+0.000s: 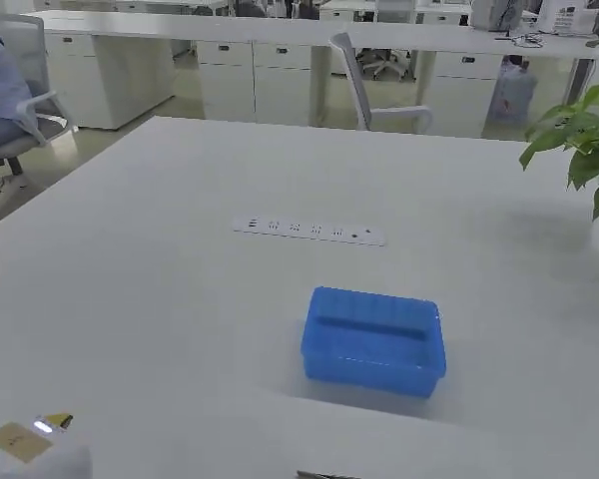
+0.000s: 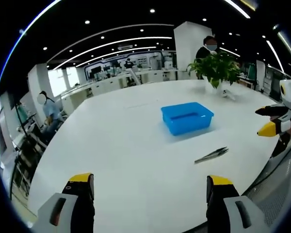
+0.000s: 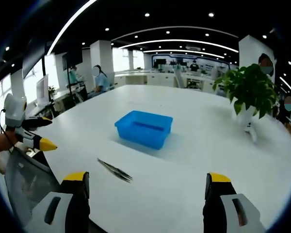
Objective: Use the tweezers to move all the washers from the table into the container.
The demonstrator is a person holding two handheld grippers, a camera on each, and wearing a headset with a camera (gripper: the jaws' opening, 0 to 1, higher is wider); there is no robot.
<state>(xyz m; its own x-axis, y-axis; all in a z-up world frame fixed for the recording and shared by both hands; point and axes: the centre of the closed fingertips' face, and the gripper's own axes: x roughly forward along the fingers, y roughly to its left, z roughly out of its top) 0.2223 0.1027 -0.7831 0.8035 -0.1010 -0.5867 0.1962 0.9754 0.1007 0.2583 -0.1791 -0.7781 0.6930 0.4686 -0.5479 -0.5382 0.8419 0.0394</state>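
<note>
Yellow-tipped, the left gripper [image 2: 149, 179] and right gripper [image 3: 147, 177] gaped wide and empty at each view's bottom, pointing level toward the tweezers [image 2: 211, 155] lying below the blue container [image 2: 186, 117].

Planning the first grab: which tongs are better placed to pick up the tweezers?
Probably right. Both tongs stand open, but the tweezers lie just ahead of the right tongs, near one jaw; from the left tongs they lie farther off.
</note>
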